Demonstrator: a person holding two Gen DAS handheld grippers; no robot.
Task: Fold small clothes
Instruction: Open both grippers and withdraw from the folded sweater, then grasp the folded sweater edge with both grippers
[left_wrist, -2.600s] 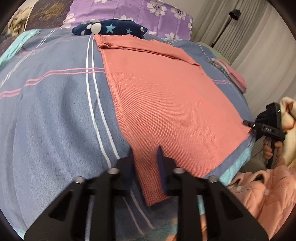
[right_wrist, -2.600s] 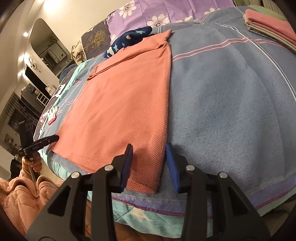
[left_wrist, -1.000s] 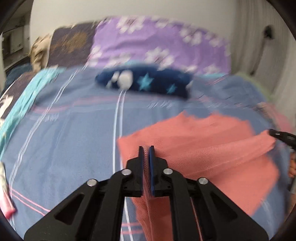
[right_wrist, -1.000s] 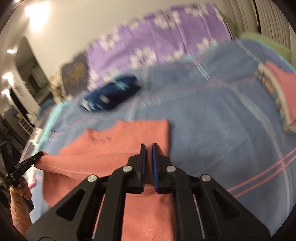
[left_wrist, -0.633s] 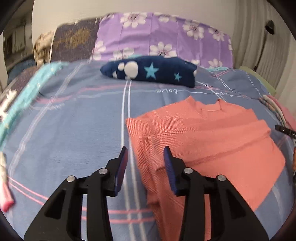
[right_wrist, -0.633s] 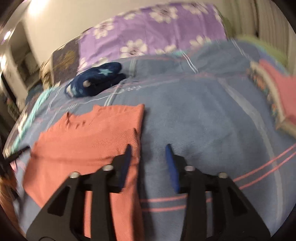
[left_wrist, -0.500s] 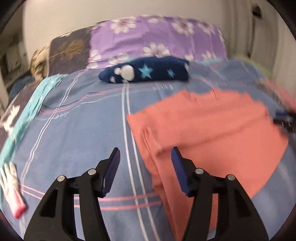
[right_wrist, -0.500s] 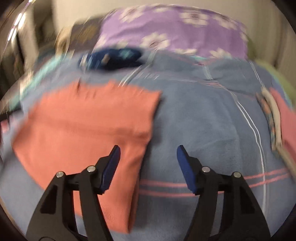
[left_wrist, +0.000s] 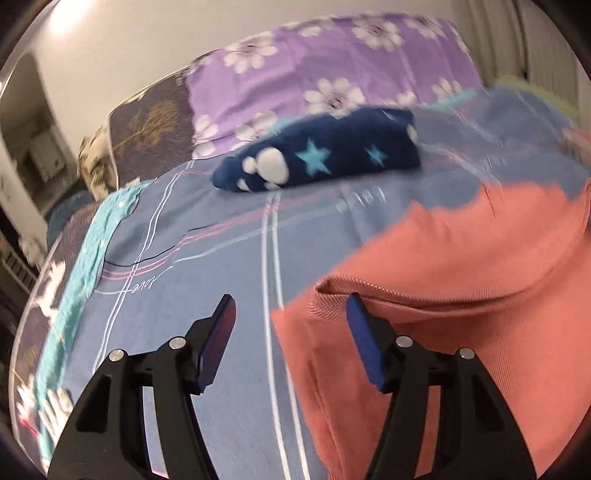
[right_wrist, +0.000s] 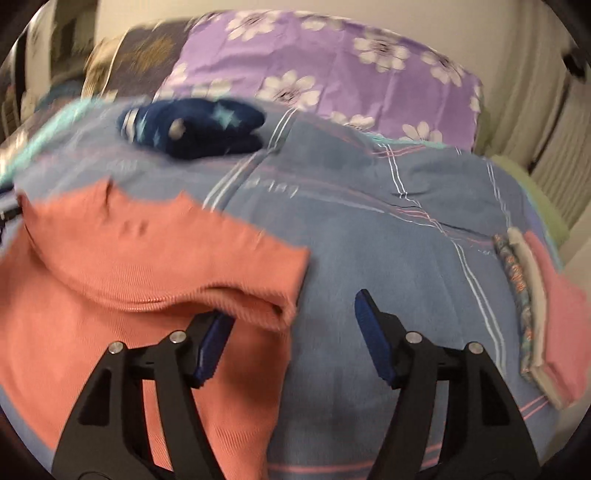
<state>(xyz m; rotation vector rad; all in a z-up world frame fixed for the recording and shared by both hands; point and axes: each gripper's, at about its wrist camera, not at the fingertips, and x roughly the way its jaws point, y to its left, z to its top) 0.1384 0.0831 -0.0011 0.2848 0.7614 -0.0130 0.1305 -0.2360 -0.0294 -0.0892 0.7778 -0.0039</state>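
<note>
Item, my left gripper (left_wrist: 290, 310): jaws had just been opening and stood wide, nothing between the pads; its right pad sat at the folded corner of the coral shirt (left_wrist: 461, 295), contact not determinable.

Item, my right gripper (right_wrist: 293, 304): jaws likewise just opened and wide, gripping nothing; its left pad lay tucked under the shirt's folded edge (right_wrist: 147, 266) at nine o'clock.

Item, coral shirt: folded over on itself, lying on the blue striped bedspread (left_wrist: 207, 258), at three o'clock of my left gripper, nine o'clock of my right.

Item, navy star-print bundle (left_wrist: 321, 158): at twelve o'clock, well apart; purple flowered pillow (left_wrist: 332, 70) behind it.

Item, stack of folded clothes (right_wrist: 543, 314): at three o'clock of my right gripper, near the bed's edge.
</note>
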